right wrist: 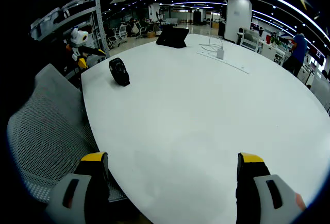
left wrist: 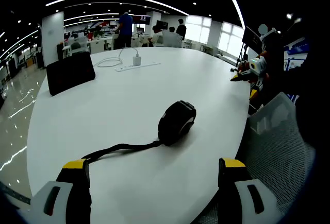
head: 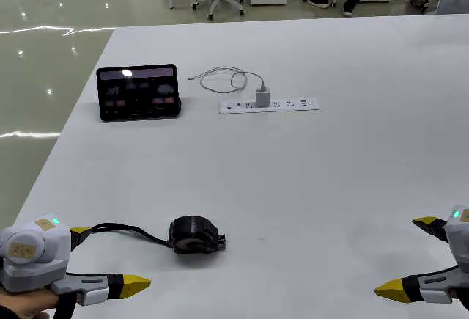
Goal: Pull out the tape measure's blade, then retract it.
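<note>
Two grippers hang low at the near edge of the table (head: 308,180), the left gripper (head: 110,257) and the right gripper (head: 407,255) well apart, each with its jaws spread wide and nothing between them. I judge this a ready stance, since no pull has begun. Between them, much nearer the left one, the tape measure (head: 194,235) lies on the table, a black case with no blade showing outside it. Its strap (head: 121,229) trails off toward the left gripper and ends near one of that gripper's jaws, though I cannot tell whether they touch. The layout seems to suit a split of work: the left gripper is well set to pin the case, while the right would have to cross over to the blade's hook, which is too small to make out. Far back, a dark screen (head: 138,92) and a power strip (head: 270,104) sit well apart from the tape measure.
</note>
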Demonstrator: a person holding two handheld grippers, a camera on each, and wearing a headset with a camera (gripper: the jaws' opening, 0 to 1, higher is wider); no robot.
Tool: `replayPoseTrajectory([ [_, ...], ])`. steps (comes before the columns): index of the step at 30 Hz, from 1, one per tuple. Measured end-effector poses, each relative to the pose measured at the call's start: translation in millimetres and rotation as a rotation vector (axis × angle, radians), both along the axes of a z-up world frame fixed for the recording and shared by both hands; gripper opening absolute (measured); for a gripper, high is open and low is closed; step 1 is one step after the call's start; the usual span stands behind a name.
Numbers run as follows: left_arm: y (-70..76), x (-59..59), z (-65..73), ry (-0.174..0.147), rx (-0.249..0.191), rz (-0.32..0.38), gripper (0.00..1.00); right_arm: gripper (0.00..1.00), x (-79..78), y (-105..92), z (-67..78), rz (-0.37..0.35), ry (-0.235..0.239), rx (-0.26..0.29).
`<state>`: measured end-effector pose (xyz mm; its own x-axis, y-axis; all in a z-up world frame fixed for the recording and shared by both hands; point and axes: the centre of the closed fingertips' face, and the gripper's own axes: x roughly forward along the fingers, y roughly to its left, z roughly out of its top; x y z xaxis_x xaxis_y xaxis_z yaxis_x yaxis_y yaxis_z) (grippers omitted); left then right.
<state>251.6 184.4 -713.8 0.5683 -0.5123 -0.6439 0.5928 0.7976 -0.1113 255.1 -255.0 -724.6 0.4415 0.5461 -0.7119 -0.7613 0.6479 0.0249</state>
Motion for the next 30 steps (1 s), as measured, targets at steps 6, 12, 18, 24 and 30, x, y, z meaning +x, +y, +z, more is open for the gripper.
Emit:
replayPoseTrajectory([
  [6, -1.2, -0.3, -1.3, 0.004, -0.004, -0.001, 1.0, 1.0, 1.0, -3.9, -1.1, -0.006, 0.005, 0.0],
  [12, -0.4, 1.2, -1.4, 0.007, -0.007, 0.001, 1.0, 1.0, 1.9, -6.5, -0.9, -0.018, 0.009, 0.005],
  [18, 1.0, 2.2, -0.4, 0.004, -0.002, 0.001, 1.0, 1.0, 3.2, -7.3, -0.1, -0.019, -0.002, 0.003],
  [24, 1.1, 2.5, -1.6, 0.009, -0.006, -0.001, 1.0, 1.0, 7.4, -10.5, -0.4, -0.033, -0.013, 0.003],
  [30, -3.5, 7.7, 1.6, -0.018, -0.016, -0.021, 1.0, 1.0, 11.8, -9.9, 2.5, -0.037, -0.038, 0.007],
])
